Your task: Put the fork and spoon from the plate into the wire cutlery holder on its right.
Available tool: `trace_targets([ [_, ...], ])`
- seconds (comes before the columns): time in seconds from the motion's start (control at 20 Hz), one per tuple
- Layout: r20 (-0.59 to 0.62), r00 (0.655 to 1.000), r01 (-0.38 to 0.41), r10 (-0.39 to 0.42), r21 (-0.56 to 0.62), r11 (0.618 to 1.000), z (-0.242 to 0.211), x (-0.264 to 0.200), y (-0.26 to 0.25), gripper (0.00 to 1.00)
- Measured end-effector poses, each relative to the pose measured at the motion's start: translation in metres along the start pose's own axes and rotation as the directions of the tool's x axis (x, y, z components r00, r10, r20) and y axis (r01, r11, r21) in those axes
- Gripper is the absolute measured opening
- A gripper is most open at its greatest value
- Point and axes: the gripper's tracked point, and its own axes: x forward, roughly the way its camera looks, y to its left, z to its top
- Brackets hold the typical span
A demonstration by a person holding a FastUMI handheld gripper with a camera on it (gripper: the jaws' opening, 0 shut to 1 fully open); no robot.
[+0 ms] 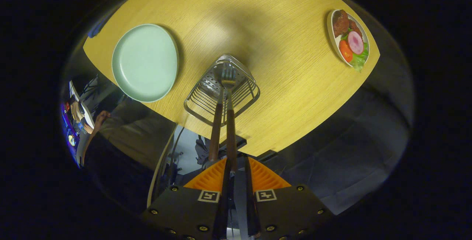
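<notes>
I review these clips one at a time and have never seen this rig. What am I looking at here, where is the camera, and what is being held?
A person carries a hand-held two-finger tool; the fisheye camera rides on it, looking forward along its fingers and down at a wooden table. The fingers look nearly closed around the brown handle of a fork, whose head is down inside the wire cutlery holder. A second brown-handled utensil, probably the spoon, already stands in there. Left of the holder lies an empty pale green plate; off to the right is a plate of food.

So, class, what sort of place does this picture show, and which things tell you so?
Probably a staged dining table: a wooden table with an empty green plate, a dish of food and a wire cutlery holder, into which the gripper lowers a fork.
</notes>
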Motion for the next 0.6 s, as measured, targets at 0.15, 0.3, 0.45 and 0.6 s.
trace_targets([
  [0.15, 0.082, 0.996, -0.023, 0.019, 0.043, 0.999, -0.007, -0.011, 0.003, 0.21],
  [0.3, 0.241, 0.97, -0.066, 0.04, 0.1, 0.993, -0.007, -0.03, 0.011, 0.21],
  [0.45, 0.429, 0.903, -0.101, 0.029, 0.145, 0.984, -0.006, -0.047, 0.027, 0.21],
  [0.6, 0.608, 0.794, -0.154, 0.016, 0.175, 0.972, -0.003, -0.065, 0.055, 0.21],
])
